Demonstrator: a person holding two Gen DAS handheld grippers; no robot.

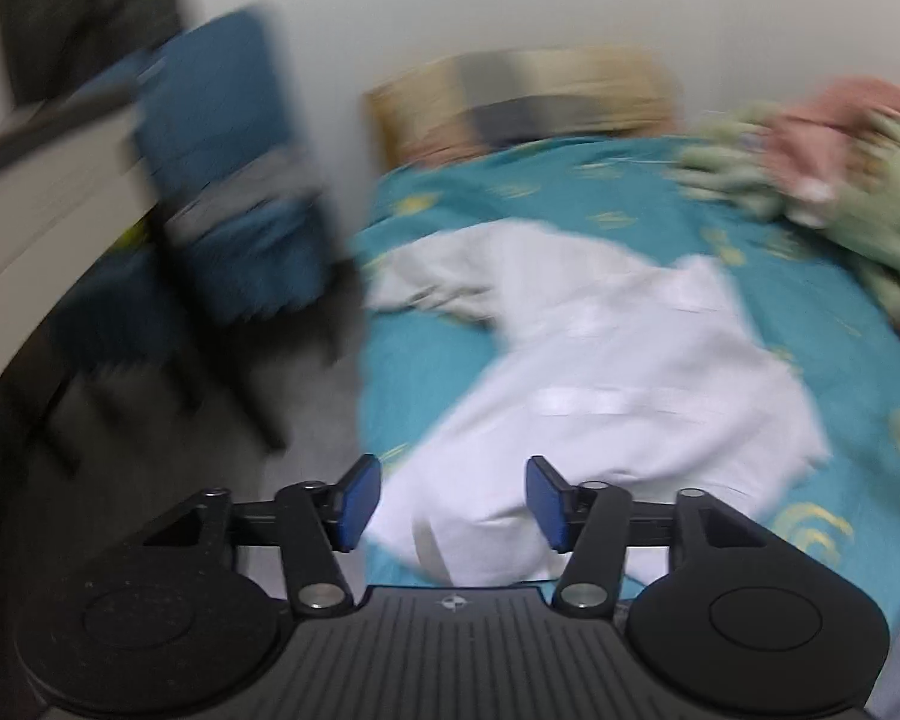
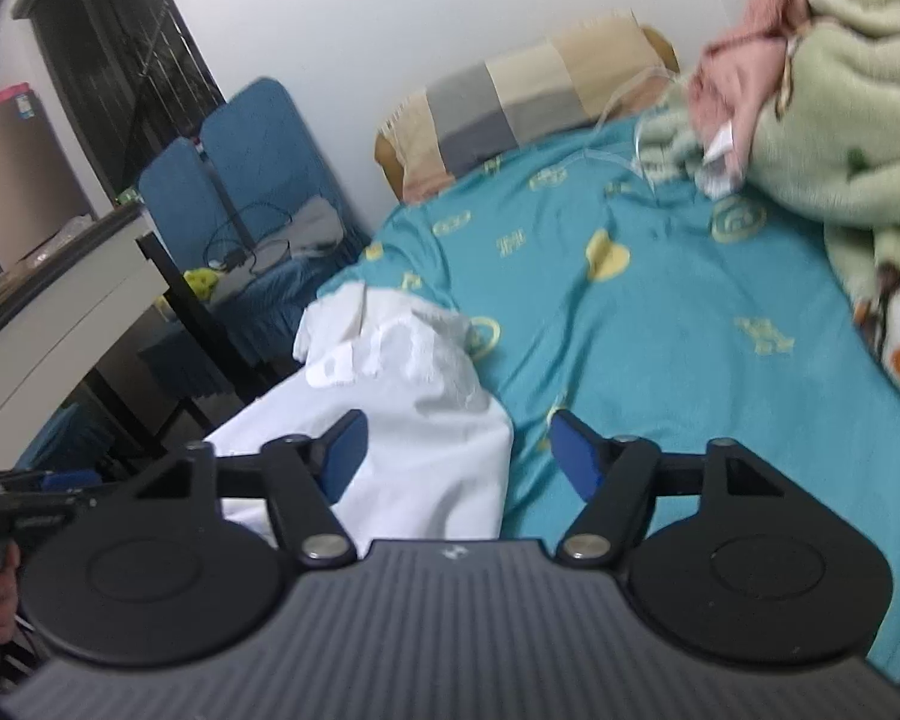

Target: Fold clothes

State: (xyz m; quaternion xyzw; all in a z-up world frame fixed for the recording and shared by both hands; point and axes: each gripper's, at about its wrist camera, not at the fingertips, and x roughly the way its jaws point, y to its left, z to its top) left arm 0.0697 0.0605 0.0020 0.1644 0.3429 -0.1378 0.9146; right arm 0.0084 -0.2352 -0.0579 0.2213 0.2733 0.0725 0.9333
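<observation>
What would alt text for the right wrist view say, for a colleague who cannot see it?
The right claw stands open over a crumpled white garment at the near edge of a bed with a teal sheet. A green blanket is heaped at the far right, and a blue chair stands beside the bed.

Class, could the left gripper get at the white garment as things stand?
Probably yes: the left gripper stands open right over the white garment on the bed, and nothing lies between.

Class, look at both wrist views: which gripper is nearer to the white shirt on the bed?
Hard to separate. The left gripper and right gripper each stand open with the white shirt showing between the fingers, neither pressing it.
</observation>
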